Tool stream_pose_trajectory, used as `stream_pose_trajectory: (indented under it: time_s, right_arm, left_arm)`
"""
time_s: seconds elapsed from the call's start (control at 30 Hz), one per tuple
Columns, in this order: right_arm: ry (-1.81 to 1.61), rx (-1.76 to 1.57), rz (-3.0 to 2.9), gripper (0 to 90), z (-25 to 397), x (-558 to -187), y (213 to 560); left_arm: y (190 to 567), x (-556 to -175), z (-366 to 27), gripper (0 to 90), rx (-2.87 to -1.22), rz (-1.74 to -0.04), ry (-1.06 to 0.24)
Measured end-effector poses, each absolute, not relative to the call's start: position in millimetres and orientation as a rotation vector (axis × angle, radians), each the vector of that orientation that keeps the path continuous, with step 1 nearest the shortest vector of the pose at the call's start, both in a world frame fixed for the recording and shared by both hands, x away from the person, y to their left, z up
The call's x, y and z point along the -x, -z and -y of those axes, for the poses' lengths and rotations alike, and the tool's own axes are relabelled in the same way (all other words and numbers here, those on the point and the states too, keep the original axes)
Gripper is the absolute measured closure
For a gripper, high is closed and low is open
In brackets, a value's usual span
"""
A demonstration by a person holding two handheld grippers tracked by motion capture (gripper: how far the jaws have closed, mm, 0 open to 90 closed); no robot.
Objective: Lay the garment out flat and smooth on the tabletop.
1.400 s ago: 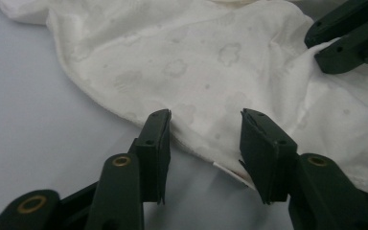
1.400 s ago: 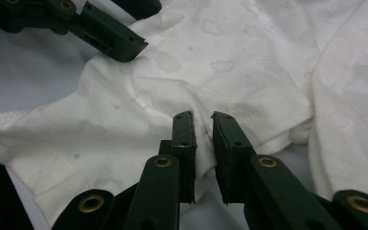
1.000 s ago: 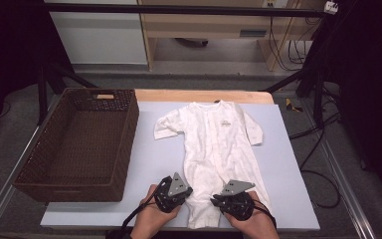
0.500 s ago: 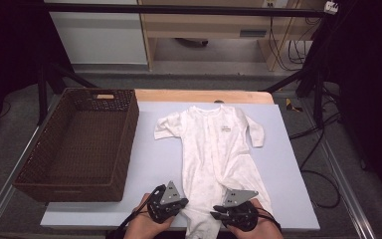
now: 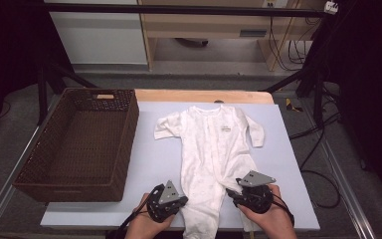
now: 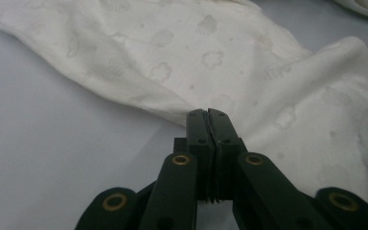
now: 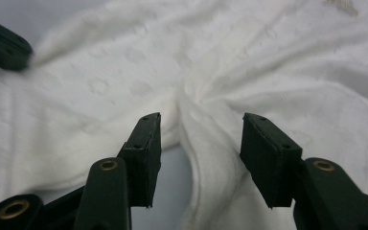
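The left gripper (image 6: 209,115) has its jaws pressed together at the edge of the romper (image 5: 214,149) leg just ahead, maybe pinching its hem, while the right gripper (image 7: 199,143) stands spread around the other leg, ready to grip it.

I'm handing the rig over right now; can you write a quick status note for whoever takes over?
Left gripper: jaws shut at the edge of the white baby romper, at its left leg; whether cloth is pinched is unclear.
Right gripper: open, jaws either side of the right leg's fabric.
Romper lies flat on the pale blue table mat; brown wicker basket beside it.
Done: nothing folded.
Left: probably grip, fold, basket.
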State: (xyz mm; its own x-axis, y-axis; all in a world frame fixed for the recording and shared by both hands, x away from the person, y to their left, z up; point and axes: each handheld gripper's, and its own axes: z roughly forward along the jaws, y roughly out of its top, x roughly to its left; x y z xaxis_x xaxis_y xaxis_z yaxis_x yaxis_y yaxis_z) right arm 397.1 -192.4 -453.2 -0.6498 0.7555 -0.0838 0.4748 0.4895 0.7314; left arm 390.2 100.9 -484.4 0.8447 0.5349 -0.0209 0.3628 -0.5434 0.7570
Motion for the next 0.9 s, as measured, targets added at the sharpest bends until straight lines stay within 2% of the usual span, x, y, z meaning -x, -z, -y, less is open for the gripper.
stream_pose_trajectory:
  time_s: [0.07,0.1,0.13,0.2,0.4,0.53,0.6,0.7,0.9]
  right_arm:
    - [-0.890,-1.018,-2.361,54.3,190.9,-400.0,460.0]
    - [-0.853,-1.025,-2.377,61.7,190.0,-400.8,463.0]
    - [-0.815,-1.023,-2.389,74.2,188.5,-400.6,465.6]
    - [-0.810,-1.017,-2.442,84.4,185.0,-399.1,467.5]
    - [-0.845,-1.034,-2.514,86.8,158.7,-385.1,467.7]
    - [-0.894,-1.065,-2.532,83.9,146.5,-381.2,466.1]
    - [-0.939,-1.077,-2.526,67.9,147.7,-382.9,464.1]
    - [-1.015,-1.086,-2.491,56.6,155.7,-385.1,458.0]
    - [-1.134,-1.150,-2.333,49.3,181.8,-390.6,440.2]
  left_arm:
    - [484.6,-390.0,-101.0,88.9,-2.200,-0.652,-0.271]
    - [484.7,-389.8,-101.2,88.9,-2.198,-0.654,-0.270]
    - [484.6,-389.7,-101.3,88.9,-2.198,-0.654,-0.271]
    - [483.9,-389.3,-102.0,88.9,-2.202,-0.652,-0.274]
    - [480.8,-386.9,-110.5,88.8,-2.199,-0.664,-0.275]
    - [478.9,-384.0,-119.0,88.9,-2.202,-0.670,-0.275]
    - [480.6,-384.9,-122.7,88.9,-2.201,-0.682,-0.270]
    - [483.5,-387.2,-123.8,88.8,-2.196,-0.693,-0.259]
    - [483.6,-386.9,-122.8,88.8,-2.200,-0.685,-0.270]
